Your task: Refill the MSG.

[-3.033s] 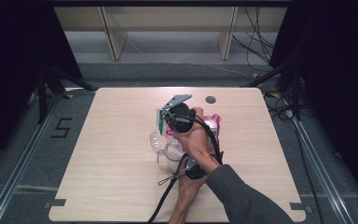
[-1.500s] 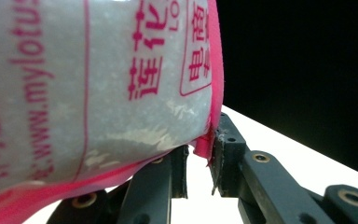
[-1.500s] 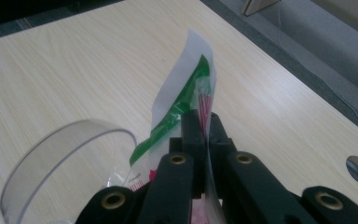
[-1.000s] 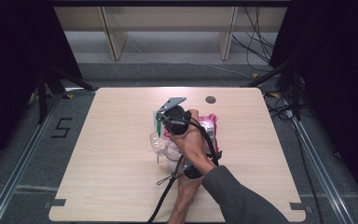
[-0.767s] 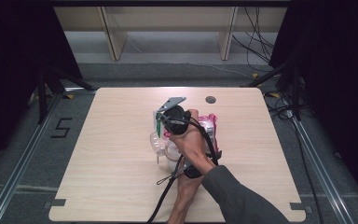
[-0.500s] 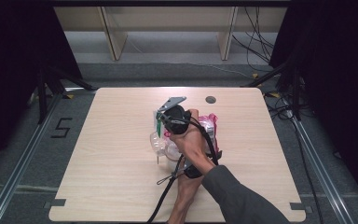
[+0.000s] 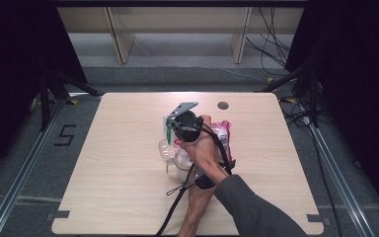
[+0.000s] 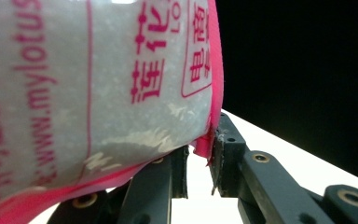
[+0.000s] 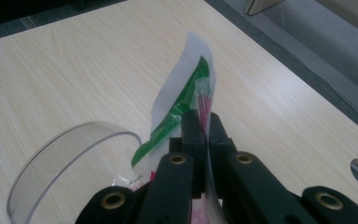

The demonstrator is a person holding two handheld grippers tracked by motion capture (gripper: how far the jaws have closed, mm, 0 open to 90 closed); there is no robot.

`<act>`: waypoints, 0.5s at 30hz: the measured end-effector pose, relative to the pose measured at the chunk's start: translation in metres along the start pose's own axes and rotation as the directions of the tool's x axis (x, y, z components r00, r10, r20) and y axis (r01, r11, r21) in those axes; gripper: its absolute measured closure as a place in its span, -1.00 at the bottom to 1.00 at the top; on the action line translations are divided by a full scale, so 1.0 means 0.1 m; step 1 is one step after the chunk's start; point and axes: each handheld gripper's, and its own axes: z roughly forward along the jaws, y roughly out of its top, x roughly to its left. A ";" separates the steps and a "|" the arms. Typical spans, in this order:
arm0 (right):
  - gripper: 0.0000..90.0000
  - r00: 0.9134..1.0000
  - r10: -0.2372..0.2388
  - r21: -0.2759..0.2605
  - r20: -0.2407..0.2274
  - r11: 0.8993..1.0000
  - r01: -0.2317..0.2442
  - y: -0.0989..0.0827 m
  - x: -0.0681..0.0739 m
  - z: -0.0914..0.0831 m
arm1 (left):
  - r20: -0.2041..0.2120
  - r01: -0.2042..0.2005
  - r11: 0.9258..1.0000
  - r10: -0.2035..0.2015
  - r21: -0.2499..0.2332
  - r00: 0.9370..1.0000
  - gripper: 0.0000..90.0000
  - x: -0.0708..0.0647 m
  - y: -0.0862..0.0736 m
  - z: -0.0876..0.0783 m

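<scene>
Item: white plastic pouch with pink print and a bright pink sealed edge [image 8: 98,93]. Location: middle of the pale wooden table [image 7: 108,168], partly under the person's hands. In the left gripper view the pouch rises directly above the left gripper [image 8: 198,161]; its pink corner hangs into the narrow gap between the two black jaws and touches the right-hand one. The jaws stand slightly apart, and whether they pinch that edge cannot be told.

Item: thin white-and-green plastic strip with fine red lines [image 9: 186,100], seemingly the pouch's torn-off top. Location: standing up and forward out of the right gripper [image 9: 204,128], whose jaws are pressed together on its lower part. In the high view the right gripper [image 7: 170,129] lies at the far end of the right hand [image 7: 202,148], with the green strip at its tip.

Item: clear round plastic container [image 9: 65,158]. Location: on the table just left of the right gripper's jaws, its rim curving below the strip. In the high view it sits just left of the hands, beside the pink pouch [image 7: 223,132].

Item: round dark hole in the tabletop [image 7: 222,105]. Location: beyond the hands, near the far edge.
</scene>
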 end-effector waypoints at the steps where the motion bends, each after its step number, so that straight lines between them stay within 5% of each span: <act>1: 1.00 1.000 0.001 -0.001 0.002 1.000 -0.001 0.00 0.00 0.00 | 0.001 0.001 1.000 -0.001 -0.003 1.000 0.73 0.00 0.00 0.00; 11: 1.00 1.000 0.010 -0.004 0.006 1.000 -0.010 0.00 -0.02 -0.03 | 0.007 -0.017 1.000 0.017 0.000 1.000 0.73 -0.01 0.01 0.00; 15: 1.00 1.000 -0.010 0.012 0.006 1.000 0.010 -0.01 0.00 -0.02 | 0.003 0.029 1.000 -0.029 -0.007 1.000 0.74 -0.05 -0.01 0.02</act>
